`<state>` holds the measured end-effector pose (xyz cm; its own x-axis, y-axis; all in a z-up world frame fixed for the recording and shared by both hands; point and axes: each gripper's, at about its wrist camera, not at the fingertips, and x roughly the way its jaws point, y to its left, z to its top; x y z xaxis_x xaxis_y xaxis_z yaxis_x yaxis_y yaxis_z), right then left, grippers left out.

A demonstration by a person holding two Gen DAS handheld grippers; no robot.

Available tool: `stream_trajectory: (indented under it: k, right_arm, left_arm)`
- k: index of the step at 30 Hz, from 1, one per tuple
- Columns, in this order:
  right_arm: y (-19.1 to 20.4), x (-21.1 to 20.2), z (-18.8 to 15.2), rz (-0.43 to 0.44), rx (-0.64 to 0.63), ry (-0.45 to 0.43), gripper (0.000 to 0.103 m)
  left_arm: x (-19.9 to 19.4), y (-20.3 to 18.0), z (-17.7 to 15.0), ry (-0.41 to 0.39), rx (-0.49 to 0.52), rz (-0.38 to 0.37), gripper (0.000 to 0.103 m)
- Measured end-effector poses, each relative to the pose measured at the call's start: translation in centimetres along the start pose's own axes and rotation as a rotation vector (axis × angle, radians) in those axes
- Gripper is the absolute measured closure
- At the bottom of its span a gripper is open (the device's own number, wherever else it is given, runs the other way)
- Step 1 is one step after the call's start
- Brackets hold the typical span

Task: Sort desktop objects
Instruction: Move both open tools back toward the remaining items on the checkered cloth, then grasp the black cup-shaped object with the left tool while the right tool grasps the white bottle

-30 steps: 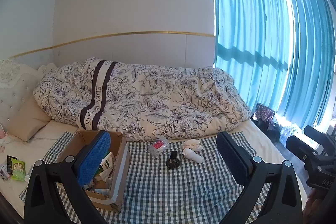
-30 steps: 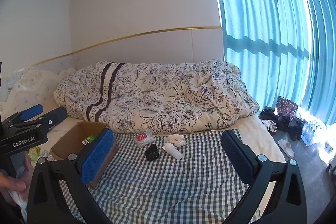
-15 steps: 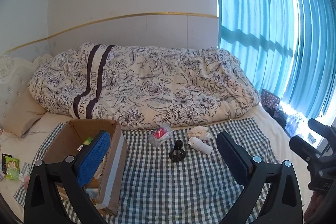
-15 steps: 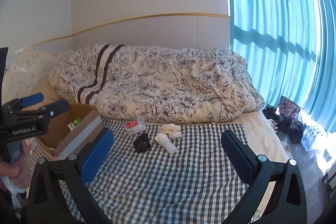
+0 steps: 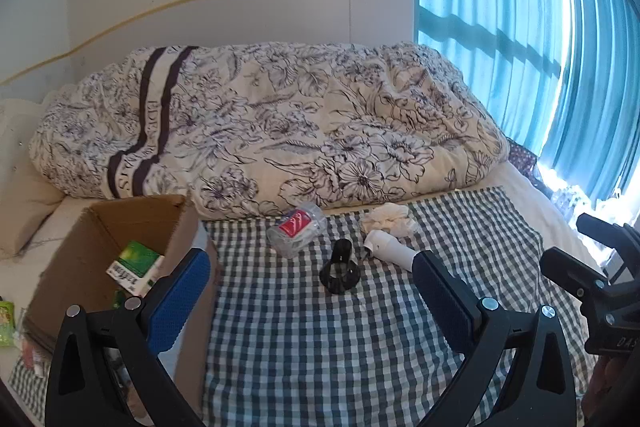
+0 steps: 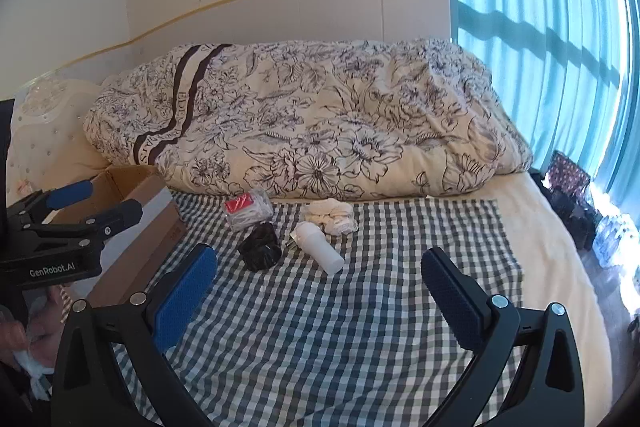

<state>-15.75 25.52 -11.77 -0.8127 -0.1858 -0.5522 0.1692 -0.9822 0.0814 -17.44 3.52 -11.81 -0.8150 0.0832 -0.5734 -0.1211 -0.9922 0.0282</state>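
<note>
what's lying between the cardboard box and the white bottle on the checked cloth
Two things: the clear packet with the red label and the black funnel-shaped piece. The left wrist view shows both between the cardboard box and the white bottle.

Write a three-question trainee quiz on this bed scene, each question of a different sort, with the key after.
1. True or false: the cardboard box holds a green and white packet.
2. Multiple choice: the black object on the checked cloth lies nearest to which thing?
A. the white cylinder
B. the blue curtain
C. the floral duvet
3. Fill in: both the left gripper and the right gripper are ____ and hold nothing.

Key: 1 true; 2 A; 3 open.
</note>
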Motion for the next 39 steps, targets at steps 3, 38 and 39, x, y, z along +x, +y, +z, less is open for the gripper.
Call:
stream_trajectory:
  k: [3, 38, 39]
  right_arm:
    - [-0.5, 1.8, -0.6, -0.002, -0.003, 0.017, 0.000]
    - [-1.5, 21.6, -4.6, 0.007, -0.089, 0.165, 0.000]
    - [-1.5, 21.8, -4.7, 0.007, -0.094, 0.172, 0.000]
  left_arm:
    - [2.2, 0.0, -0.6, 0.020, -0.010, -0.010, 0.000]
    - [24.4, -2.5, -6.1, 0.253, 0.096, -0.036, 0.000]
    - [24.9, -2.4, -6.2, 0.268, 0.092, -0.038, 0.000]
